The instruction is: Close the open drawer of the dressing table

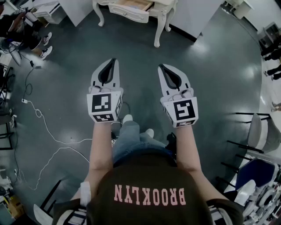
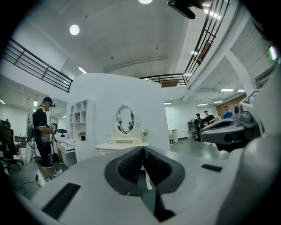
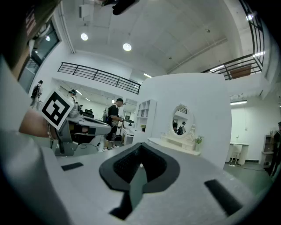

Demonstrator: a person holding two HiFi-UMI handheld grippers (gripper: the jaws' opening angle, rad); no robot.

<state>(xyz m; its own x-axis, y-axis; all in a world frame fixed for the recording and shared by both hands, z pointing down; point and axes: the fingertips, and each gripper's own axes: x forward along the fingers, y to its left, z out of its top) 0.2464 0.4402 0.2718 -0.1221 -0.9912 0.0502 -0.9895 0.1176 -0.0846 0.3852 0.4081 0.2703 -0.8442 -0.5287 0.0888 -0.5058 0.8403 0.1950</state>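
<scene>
The white dressing table (image 1: pixel 163 13) stands at the far end of the grey floor, and its drawer (image 1: pixel 129 12) is pulled out, showing a wooden inside. Both grippers are held out in front of the person, well short of the table. My left gripper (image 1: pixel 113 61) is shut with nothing in it; so is my right gripper (image 1: pixel 161 67). In the left gripper view the table (image 2: pixel 117 147) with its oval mirror (image 2: pixel 125 120) shows beyond the shut left gripper (image 2: pixel 142 150). The right gripper view shows the table (image 3: pixel 172 144) and mirror (image 3: pixel 179 123) past the shut right gripper (image 3: pixel 140 150); the drawer is hidden in both.
White cables (image 1: pixel 41 117) trail over the floor at the left. A person (image 1: pixel 24 27) sits at the far left, and another person (image 2: pixel 43 132) stands by white shelves. Black-framed chairs (image 1: pixel 257 134) stand at the right. White partition walls (image 1: pixel 197 17) flank the table.
</scene>
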